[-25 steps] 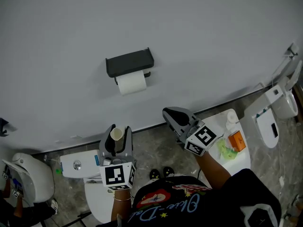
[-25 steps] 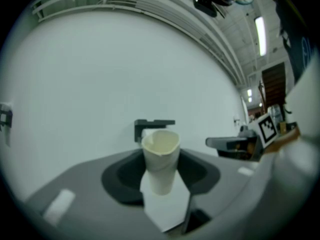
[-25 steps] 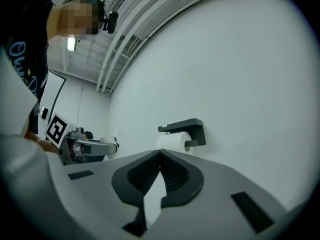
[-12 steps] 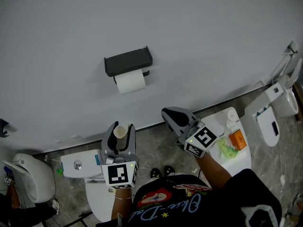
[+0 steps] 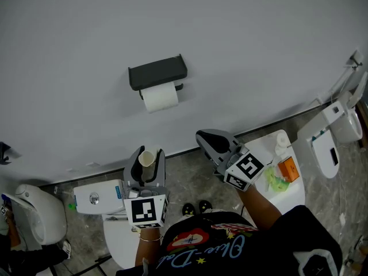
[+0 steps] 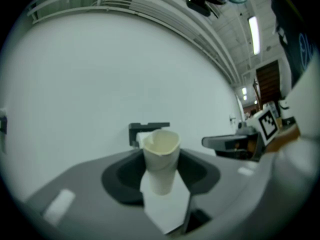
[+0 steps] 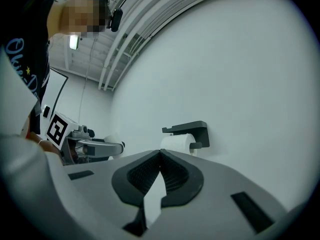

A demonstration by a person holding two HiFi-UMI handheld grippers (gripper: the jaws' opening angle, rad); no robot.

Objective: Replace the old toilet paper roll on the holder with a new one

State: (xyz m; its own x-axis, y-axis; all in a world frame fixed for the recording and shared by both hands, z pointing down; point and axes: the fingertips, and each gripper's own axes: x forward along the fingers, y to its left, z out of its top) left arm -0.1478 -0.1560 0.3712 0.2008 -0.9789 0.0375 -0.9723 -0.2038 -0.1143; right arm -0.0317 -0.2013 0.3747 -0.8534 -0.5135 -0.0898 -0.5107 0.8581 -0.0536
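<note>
A black holder (image 5: 157, 72) hangs on the white wall with a white toilet paper roll (image 5: 160, 99) on its bar. Below it, my left gripper (image 5: 149, 153) is shut on a bare cardboard tube (image 5: 146, 159). The tube stands upright between the jaws, open end up, in the left gripper view (image 6: 161, 156). My right gripper (image 5: 208, 138) is to the right of it, shut with nothing in it, its ribbed pads (image 7: 167, 173) pressed together. Both grippers point at the wall, well short of the holder (image 7: 187, 129) and roll (image 7: 176, 144).
A white toilet tank (image 5: 98, 198) stands under my left gripper, with another white toilet (image 5: 34, 211) at far left. A white stand (image 5: 299, 191) on the right carries an orange box (image 5: 286, 170), a green item (image 5: 275, 183) and a white bottle (image 5: 281, 145). More white fixtures (image 5: 330, 142) stand far right.
My left gripper with the cardboard tube has edged slightly to the right. The right gripper has stayed where it was, still shut.
</note>
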